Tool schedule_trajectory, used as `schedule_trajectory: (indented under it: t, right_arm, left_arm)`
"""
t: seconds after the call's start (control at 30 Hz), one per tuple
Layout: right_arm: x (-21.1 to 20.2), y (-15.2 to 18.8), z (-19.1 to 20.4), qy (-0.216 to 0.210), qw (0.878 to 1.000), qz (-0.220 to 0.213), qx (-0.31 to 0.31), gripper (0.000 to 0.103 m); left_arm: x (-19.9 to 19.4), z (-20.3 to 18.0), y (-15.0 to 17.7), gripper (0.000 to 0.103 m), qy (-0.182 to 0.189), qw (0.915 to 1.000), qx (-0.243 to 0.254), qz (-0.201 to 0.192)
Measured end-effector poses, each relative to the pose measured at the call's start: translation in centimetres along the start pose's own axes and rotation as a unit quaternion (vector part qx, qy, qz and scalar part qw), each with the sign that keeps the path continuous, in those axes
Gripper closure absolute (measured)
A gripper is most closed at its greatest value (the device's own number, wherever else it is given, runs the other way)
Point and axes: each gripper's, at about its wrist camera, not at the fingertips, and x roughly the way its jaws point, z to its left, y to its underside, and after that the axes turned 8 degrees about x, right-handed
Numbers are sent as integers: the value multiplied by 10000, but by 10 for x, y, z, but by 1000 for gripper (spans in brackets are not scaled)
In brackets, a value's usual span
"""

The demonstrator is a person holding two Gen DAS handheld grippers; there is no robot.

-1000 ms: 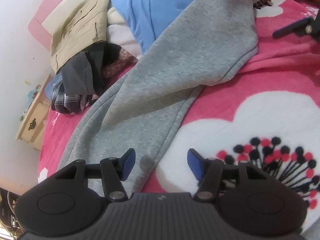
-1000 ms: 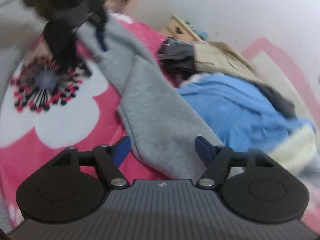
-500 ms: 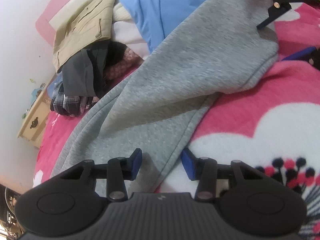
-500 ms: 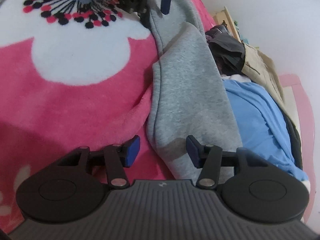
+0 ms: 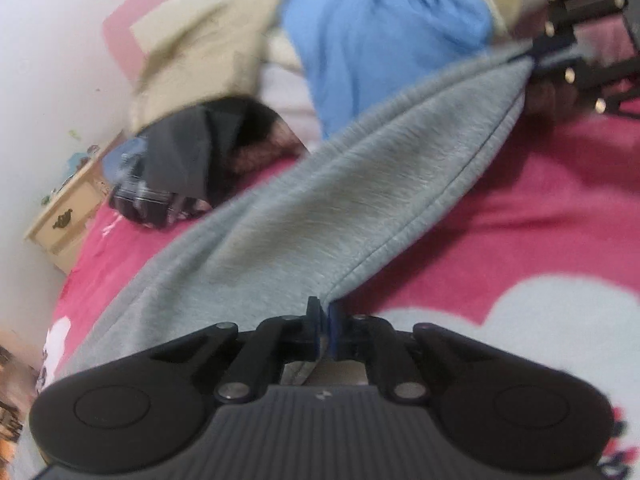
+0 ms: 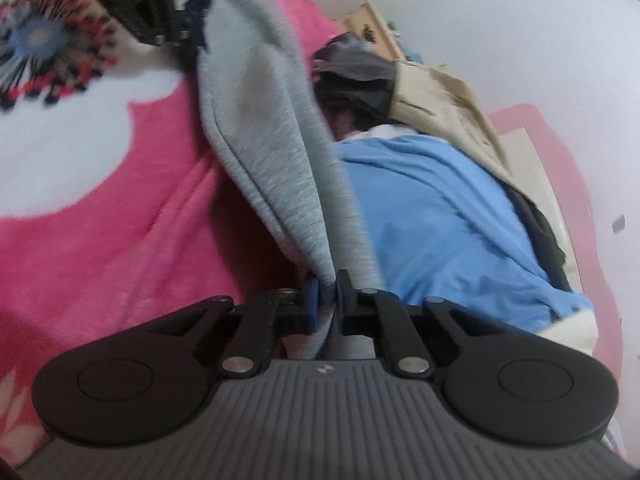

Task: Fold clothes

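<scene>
Now clamping on cloth at both ends, where a second ago both sets of jaws were standing apart over the fabric. Left gripper (image 5: 325, 322) pinching the hemmed edge of the grey garment (image 5: 360, 184) at the near end; right gripper (image 6: 328, 300) pinching a bunched fold of the same garment at the opposite end. Each tool also showing in the other's view: right gripper (image 5: 548, 54) gripping the far corner, left gripper (image 6: 192, 16) holding the far end. Garment now lifting into a taut band between the two grips, no longer lying slack on the pink floral blanket (image 5: 540, 208), with the far side trailing down onto the bedding. Lying behind it, untouched: a blue garment (image 5: 384, 36), a beige one (image 5: 200, 64) and a dark bundle (image 5: 188, 160) near the headboard. Judged: grasp step complete, both ends secured, fold itself not yet begun. Judged risk: edge-only hold on the left side slipping under tension. Blurring throughout, limiting fine detail at the pads.
</scene>
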Motion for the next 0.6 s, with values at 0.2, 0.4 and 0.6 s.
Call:
schedule_trajectory:
  t: [0.2, 0.4, 0.6]
  right_arm:
    - [-43, -1, -33, -731, 9964, -144, 408, 97]
    - [-80, 10, -29, -1822, 9833, 20, -34, 97]
    - [-73, 26, 25, -2688, 9581, 653, -741, 95]
  left_arm:
    - [-60, -4, 14, 99, 446, 9961, 598, -466]
    - [-83, -24, 34, 99, 917, 9831, 1522, -439]
    - [-56, -52, 54, 95, 1212, 9699, 2110, 82]
